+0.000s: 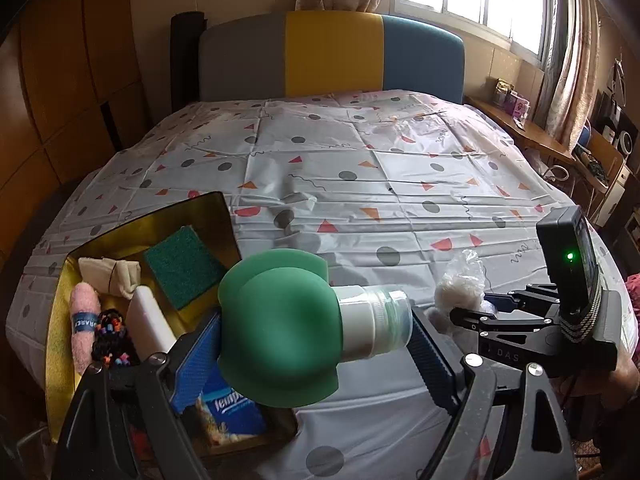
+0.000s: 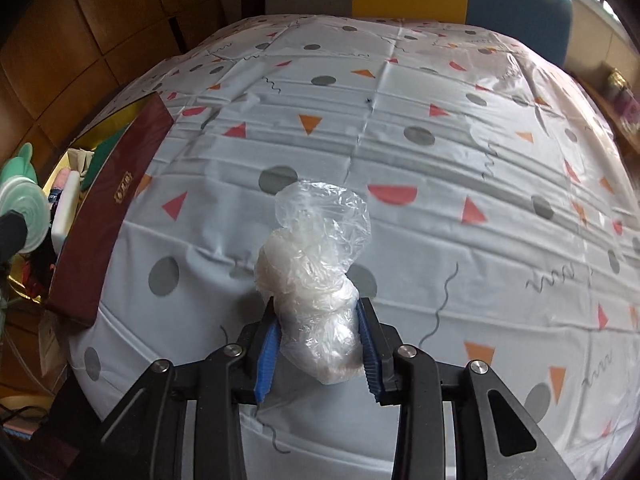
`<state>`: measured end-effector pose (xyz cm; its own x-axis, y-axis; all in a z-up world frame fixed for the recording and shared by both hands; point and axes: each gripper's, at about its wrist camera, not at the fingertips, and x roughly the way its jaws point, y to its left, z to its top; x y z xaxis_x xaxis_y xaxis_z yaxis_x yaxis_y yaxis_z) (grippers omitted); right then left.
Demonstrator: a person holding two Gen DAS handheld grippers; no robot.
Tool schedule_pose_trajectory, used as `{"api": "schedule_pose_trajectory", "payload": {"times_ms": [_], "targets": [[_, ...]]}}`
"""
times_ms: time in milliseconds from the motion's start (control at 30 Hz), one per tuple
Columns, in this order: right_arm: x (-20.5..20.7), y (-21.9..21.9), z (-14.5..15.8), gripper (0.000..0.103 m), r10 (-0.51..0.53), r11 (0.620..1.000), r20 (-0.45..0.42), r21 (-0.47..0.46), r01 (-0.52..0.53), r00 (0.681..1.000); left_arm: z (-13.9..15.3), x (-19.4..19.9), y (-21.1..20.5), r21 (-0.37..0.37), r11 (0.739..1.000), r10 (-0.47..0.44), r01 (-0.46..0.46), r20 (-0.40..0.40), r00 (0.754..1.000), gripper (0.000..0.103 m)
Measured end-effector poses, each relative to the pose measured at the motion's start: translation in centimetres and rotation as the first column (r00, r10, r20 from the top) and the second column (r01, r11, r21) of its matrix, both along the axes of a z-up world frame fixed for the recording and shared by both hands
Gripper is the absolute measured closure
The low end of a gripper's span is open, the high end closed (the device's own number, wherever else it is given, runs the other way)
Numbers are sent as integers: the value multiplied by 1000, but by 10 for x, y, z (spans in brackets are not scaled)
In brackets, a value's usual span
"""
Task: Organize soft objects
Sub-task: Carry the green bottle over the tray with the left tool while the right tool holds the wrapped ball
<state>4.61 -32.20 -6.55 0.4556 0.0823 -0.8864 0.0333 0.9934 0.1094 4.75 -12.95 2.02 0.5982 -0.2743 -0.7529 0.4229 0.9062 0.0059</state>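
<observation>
My right gripper [image 2: 320, 354] is clamped on one plastic bag of white balls [image 2: 316, 280], held above the bed sheet [image 2: 440, 168]; it looks light, squashy and slippery, so I judge the full lower bulge the best hold, not the loose film on top. My left gripper [image 1: 316, 356] pinches one green soft-topped bottle [image 1: 288, 328] over the gold box [image 1: 60, 296], which already holds one green sponge [image 1: 184, 268], one pink roll [image 1: 85, 320] and one tissue pack [image 1: 232, 412].

The left claw [image 1: 316, 344] was held level, its jaws closed on the green bottle [image 1: 292, 328]. The right claw [image 2: 320, 344] stood beside it, clamped on the plastic bag [image 2: 316, 280].
</observation>
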Motion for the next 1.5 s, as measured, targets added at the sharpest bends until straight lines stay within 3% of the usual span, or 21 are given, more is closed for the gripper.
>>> {"api": "schedule_pose_trajectory", "payload": {"times_ms": [300, 700, 1200, 1500], "targets": [[-6, -2, -11, 66, 0, 1000, 85, -23, 2, 996, -1, -19, 16, -11, 1000, 26, -26, 9, 1000, 14], [-7, 0, -13, 65, 0, 1000, 98, -26, 3, 995, -2, -30, 32, -22, 998, 62, -62, 4, 998, 14], [-13, 13, -18, 65, -1, 992, 183, -122, 24, 983, 0, -32, 52, -56, 993, 104, -104, -6, 995, 14], [-13, 14, -21, 65, -5, 992, 196, -124, 30, 981, -3, -28, 86, -88, 982, 164, -167, -36, 986, 14]]}}
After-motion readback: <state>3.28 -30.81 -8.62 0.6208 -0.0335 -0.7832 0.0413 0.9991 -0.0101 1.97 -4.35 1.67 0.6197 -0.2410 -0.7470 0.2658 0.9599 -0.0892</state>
